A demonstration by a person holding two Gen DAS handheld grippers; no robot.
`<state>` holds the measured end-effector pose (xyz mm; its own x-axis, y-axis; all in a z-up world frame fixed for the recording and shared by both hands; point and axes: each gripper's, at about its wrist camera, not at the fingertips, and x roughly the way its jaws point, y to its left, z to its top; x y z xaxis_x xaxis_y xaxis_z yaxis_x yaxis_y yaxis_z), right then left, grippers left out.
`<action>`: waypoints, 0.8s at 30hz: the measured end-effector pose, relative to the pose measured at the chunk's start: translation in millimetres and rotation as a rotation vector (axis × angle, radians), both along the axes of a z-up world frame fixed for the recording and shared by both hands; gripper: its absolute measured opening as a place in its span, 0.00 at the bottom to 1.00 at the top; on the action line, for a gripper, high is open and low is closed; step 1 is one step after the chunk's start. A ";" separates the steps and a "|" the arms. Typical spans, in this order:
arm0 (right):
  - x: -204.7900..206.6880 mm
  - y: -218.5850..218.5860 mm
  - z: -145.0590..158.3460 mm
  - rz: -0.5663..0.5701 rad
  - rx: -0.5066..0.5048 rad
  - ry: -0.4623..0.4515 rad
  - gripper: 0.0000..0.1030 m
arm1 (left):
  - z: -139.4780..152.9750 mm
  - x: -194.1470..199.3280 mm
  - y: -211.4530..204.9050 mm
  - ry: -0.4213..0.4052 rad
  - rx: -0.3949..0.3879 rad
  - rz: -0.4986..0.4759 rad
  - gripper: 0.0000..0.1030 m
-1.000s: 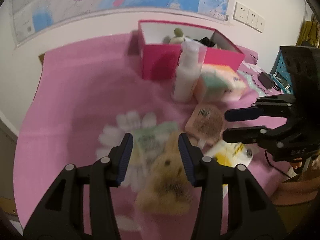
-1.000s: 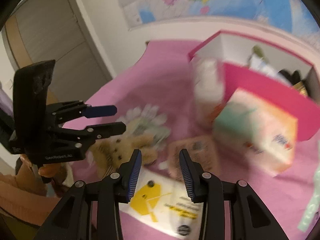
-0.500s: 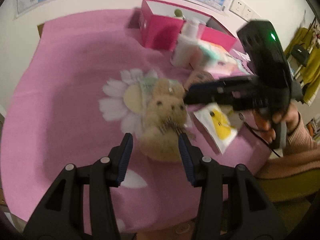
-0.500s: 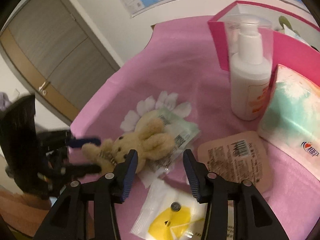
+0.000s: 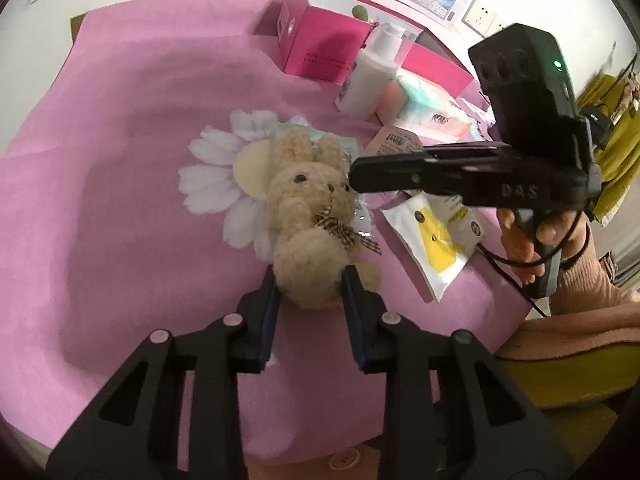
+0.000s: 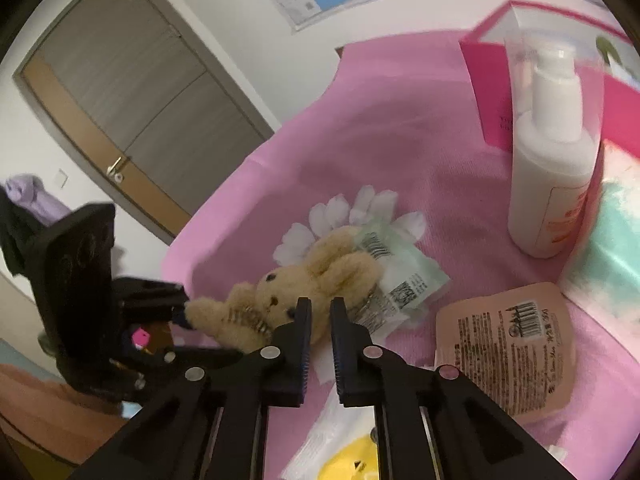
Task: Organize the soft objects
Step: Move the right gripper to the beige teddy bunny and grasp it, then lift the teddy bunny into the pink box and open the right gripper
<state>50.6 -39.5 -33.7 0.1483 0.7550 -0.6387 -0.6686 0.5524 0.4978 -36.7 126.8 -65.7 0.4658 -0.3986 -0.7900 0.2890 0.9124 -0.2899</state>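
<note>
A tan plush bunny with a checked bow lies on the pink cloth, partly on a pale green sachet. My left gripper has closed on the bunny's lower body, fingers pressing both sides. In the right wrist view the bunny lies just past my right gripper, whose jaws are nearly together with nothing between them; its tip is beside the bunny's face. The pink box stands at the back.
A white pump bottle and a pastel tissue pack stand by the box. A tan sachet and a yellow-printed white pouch lie right of the bunny. The table edge is close in front.
My left gripper moved forward and closed on the bunny's lower body. My right gripper narrowed its jaws and came in beside the bunny's head.
</note>
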 end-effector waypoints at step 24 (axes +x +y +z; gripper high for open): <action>16.9 -1.2 15.3 -0.008 0.061 -0.021 0.13 | 0.9 15.3 12.0 0.019 -0.077 -0.012 0.31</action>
